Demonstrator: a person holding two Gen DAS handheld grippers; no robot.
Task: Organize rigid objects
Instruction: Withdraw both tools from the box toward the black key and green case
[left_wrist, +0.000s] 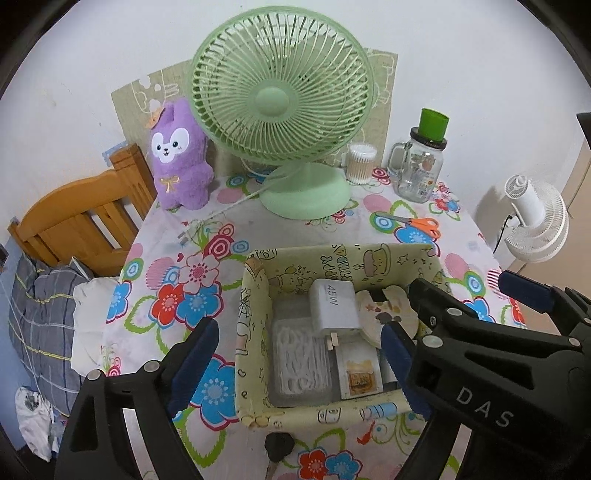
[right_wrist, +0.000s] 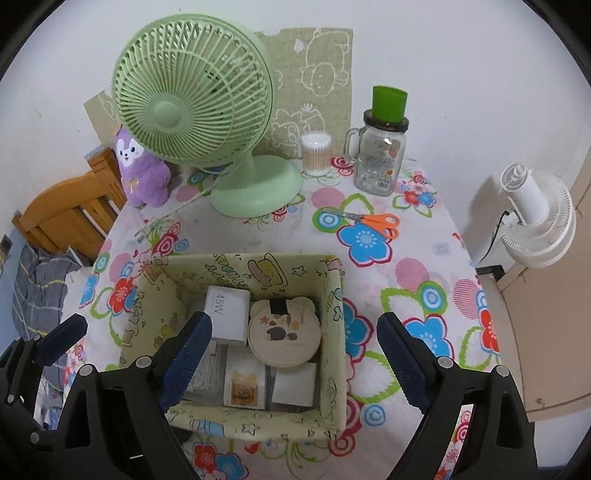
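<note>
box (right_wrist: 334, 317) already holds charger (right_wrist: 227, 314), round case (right_wrist: 284, 338), packets | scissors (right_wrist: 373, 221) left out on worktop (right_wrist: 424, 266), looks mostly done | left tool (left_wrist: 299, 363), right tool (right_wrist: 295, 352) both spread, empty

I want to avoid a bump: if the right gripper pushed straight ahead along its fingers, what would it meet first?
Probably the storage box: the open right gripper straddles its right wall, so that wall or the round bear-shaped case inside comes first. Depth is hard to judge.

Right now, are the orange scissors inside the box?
No, the orange scissors lie on the flowered tablecloth behind the box, near the glass jar.
</note>
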